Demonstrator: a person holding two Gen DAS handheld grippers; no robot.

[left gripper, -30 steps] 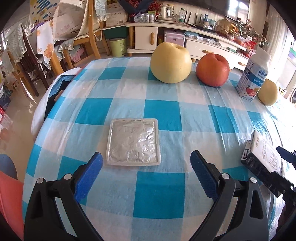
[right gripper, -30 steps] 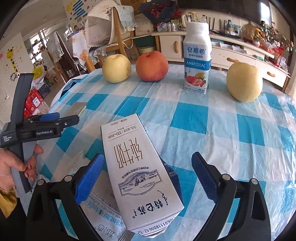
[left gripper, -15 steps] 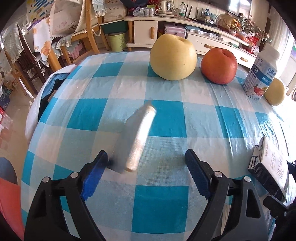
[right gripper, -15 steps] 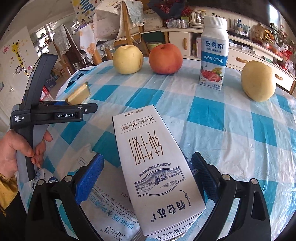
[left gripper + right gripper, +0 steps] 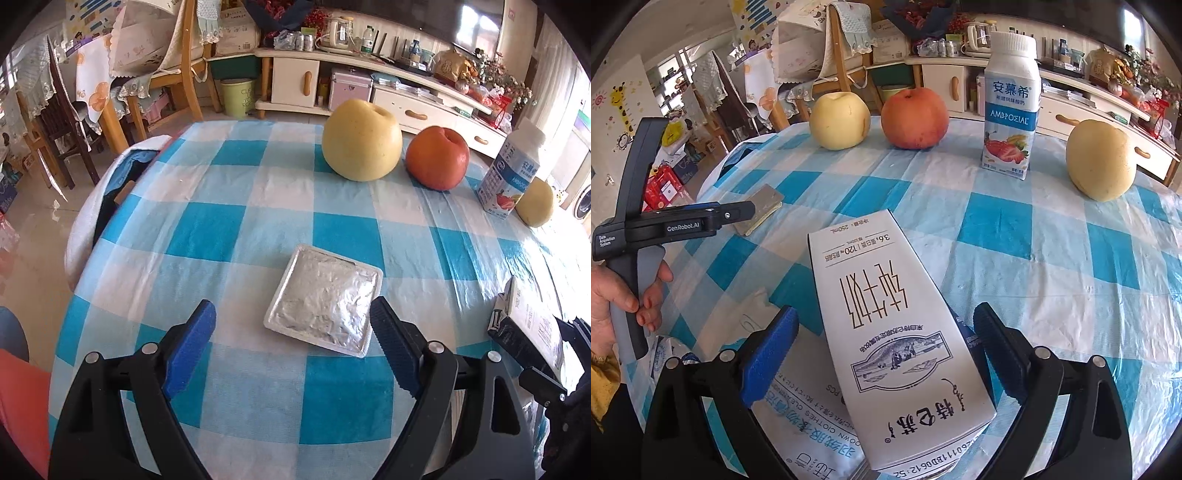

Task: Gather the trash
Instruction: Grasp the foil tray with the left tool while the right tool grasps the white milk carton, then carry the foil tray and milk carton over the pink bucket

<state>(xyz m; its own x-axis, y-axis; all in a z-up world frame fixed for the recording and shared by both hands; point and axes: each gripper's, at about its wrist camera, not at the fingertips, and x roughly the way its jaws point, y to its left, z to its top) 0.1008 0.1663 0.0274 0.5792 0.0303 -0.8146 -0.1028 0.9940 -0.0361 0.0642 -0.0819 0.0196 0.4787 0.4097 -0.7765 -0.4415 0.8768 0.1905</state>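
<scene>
While the foil pack (image 5: 325, 300) lies flat on the checked tablecloth (image 5: 221, 229), uncollected, the job looks barely begun: no trash is in hand, and no bin on the table shows. It is a squarish sealed tray, crinkled silver foil on top with a pale rim, turned slightly askew, and it sits between the blue pads of the left gripper (image 5: 291, 343), nearer the right pad, perhaps touching it, and well clear of the left one. Those jaws have just been closing yet stand wide, gripping nothing. To the right, a white milk carton (image 5: 894, 332) with dark lettering lies on its side atop a printed plastic bag (image 5: 798, 443); the right gripper (image 5: 882, 354) straddles it with its pads apart from the carton's sides, so that piece is also unheld. Farther off stand a yellow pear (image 5: 362, 140), a red apple (image 5: 437, 158), an upright yogurt bottle (image 5: 1010, 107) and a second pear (image 5: 1100, 158), none looking like rubbish.
</scene>
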